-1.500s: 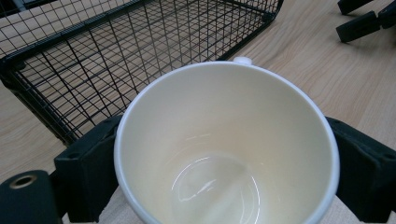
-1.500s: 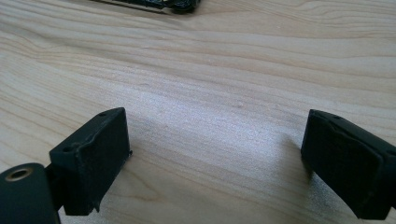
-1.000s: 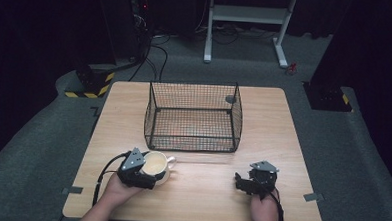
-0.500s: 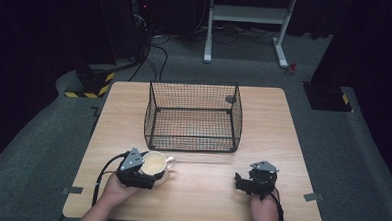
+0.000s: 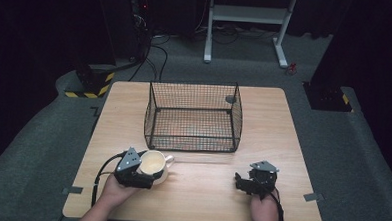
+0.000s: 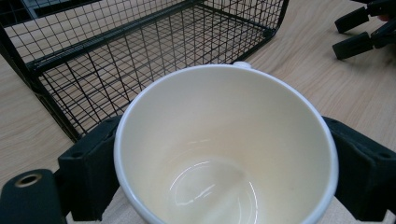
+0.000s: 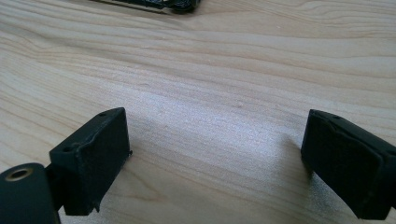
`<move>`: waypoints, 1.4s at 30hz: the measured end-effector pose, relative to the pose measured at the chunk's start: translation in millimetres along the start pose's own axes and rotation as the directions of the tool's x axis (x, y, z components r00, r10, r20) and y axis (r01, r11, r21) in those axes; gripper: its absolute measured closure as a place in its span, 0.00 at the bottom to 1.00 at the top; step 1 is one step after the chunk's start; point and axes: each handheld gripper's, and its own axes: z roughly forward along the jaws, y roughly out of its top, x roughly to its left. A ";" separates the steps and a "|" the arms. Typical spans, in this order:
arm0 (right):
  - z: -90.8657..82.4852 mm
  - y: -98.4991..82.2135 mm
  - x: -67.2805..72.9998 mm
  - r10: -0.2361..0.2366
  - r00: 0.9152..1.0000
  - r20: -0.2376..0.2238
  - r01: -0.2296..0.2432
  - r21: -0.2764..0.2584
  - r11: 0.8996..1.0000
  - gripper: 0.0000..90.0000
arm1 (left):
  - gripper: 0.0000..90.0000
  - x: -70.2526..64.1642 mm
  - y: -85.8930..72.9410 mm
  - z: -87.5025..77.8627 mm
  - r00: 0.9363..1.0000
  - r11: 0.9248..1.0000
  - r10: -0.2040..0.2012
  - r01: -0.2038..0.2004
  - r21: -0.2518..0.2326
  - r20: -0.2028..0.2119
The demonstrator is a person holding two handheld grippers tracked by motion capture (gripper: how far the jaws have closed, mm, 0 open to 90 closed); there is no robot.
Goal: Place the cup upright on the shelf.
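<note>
A cream mug sits between the jaws of my left gripper, which is shut on its sides near the table's front left. The mug is empty, and its handle points toward the basket. A black wire basket stands just beyond it at the table's middle. My right gripper rests low over the bare wood at the front right, open, with nothing between its jaws.
The wooden table has open room to both sides of the basket. A small dark round object lies behind the basket's far right corner. Cables and a white desk frame stand on the floor beyond.
</note>
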 end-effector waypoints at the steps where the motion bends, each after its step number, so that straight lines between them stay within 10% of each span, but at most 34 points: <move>1: 0.0 0.0 0.1 0.001 1.000 0.000 -0.001 0.000 1.000 0.08 | 0.12 0.3 0.4 -0.9 1.000 1.000 0.008 -0.008 -0.001 -0.006; 17: 1.4 1.6 -1.2 -0.015 1.000 -0.019 0.015 0.000 1.000 0.08 | 0.12 -3.3 14.1 -18.0 0.998 0.998 -0.049 0.048 -0.027 -0.027; 42: 1.2 1.4 -1.2 -0.027 1.000 -0.016 0.027 -0.001 1.000 0.08 | 0.12 -7.9 77.8 -26.4 0.986 0.989 -0.119 0.107 -0.106 -0.115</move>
